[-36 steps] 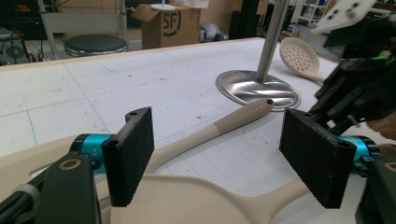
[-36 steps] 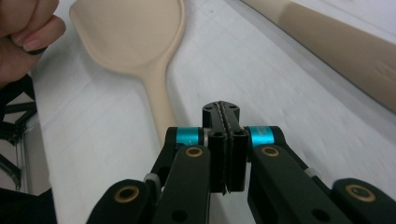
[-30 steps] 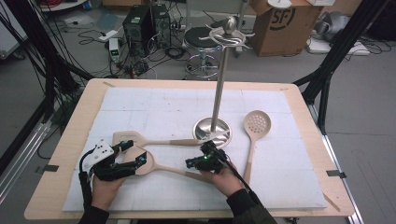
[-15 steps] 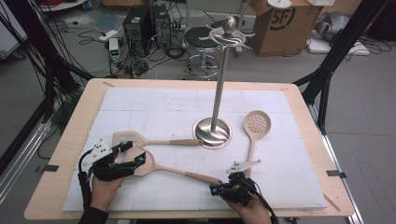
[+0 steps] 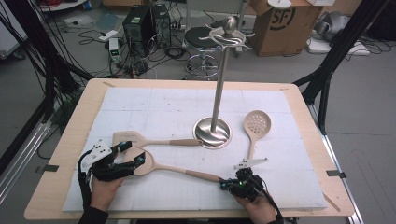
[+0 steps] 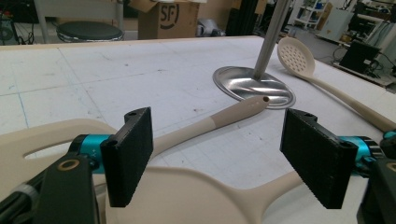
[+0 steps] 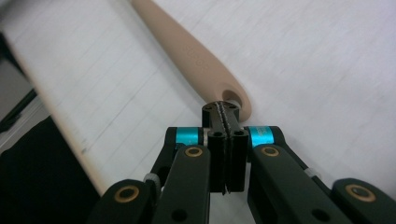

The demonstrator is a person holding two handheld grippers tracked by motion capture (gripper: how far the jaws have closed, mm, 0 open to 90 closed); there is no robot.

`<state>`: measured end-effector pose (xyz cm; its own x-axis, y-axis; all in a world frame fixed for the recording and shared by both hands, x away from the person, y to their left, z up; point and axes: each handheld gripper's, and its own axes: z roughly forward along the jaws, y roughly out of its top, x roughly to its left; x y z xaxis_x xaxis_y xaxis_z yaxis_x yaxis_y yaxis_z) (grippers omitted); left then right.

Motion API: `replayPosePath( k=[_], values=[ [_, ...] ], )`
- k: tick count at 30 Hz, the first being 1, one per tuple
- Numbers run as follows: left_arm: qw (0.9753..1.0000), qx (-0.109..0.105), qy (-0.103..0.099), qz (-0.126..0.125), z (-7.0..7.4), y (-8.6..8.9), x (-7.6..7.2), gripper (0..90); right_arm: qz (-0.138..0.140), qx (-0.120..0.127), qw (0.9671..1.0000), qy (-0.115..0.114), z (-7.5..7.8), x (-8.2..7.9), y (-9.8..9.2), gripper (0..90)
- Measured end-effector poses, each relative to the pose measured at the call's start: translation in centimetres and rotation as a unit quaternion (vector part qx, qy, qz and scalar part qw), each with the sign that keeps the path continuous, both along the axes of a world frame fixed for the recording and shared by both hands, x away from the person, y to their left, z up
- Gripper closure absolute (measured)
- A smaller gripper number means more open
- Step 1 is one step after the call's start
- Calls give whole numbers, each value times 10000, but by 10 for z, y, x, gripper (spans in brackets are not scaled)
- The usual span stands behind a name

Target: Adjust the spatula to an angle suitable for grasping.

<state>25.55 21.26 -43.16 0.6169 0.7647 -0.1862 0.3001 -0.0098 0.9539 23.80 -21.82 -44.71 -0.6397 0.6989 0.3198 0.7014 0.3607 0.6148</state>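
Right gripper view has the right gripper (image 7: 225, 112) clenched empty at the spoon's (image 5: 180, 171) handle tip on the mat, while the left gripper (image 6: 219, 151), spread wide, straddles its bowl, so a nudge could skid it.

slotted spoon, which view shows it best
The high view: the slotted spoon lies whole on the white mat, its perforated bowl to the right of the stand's base. The left gripper view shows its bowl and part of its handle beyond the open claw, running off the frame's right edge.
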Motion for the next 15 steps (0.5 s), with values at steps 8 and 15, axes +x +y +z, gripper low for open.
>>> replayPosePath(
  k=[8, 15],
  values=[
    [10000, 8, -5, 6, 0, 0, 0, 262, -274, -101, 9996, -54, 1, 22, 5, 900],
    [10000, -9, -29, 12, 4, 4, -3, 262, -432, -160, 9989, 3, 4, 44, 12, 900]
  ],
)
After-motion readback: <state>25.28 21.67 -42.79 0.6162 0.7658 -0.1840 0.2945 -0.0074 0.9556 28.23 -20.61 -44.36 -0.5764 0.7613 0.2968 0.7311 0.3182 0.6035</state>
